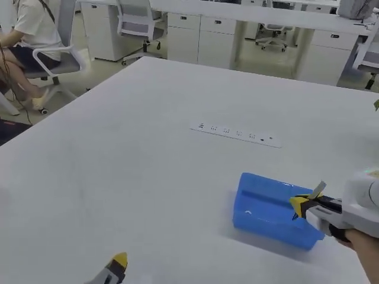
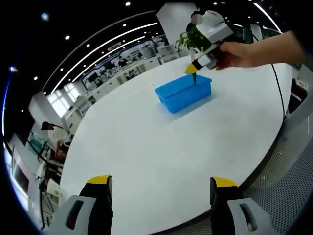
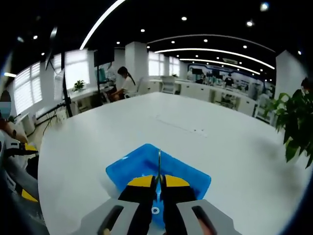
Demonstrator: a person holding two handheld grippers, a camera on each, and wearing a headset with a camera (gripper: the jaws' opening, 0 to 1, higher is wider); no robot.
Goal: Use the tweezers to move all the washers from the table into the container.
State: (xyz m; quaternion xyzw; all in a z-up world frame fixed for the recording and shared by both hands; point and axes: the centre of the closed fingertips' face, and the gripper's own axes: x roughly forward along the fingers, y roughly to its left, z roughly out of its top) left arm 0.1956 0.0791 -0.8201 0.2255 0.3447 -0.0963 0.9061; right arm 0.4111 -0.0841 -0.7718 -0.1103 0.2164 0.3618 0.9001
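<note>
A blue container [image 1: 269,222] stands on the white table at the near right. My right gripper [image 1: 300,205] hovers over its right end, shut on the metal tweezers [image 1: 318,190], whose tips point down into the container. A small ring that looks like a washer [image 1: 247,212] lies on the container floor. From the right gripper view, the tweezers [image 3: 159,164] run forward between the shut jaws above the blue container [image 3: 195,178]. My left gripper [image 1: 119,260] sits low at the near left edge, open and holding nothing. Its own view shows the container [image 2: 183,93] and the right gripper [image 2: 194,67] far ahead.
A flush socket strip [image 1: 237,133] is set into the table [image 1: 148,165] beyond the container. A person sits on a chair [image 1: 35,35] past the table's far left corner. White cabinets [image 1: 201,41] line the back. A leafy plant [image 3: 293,127] stands to the right.
</note>
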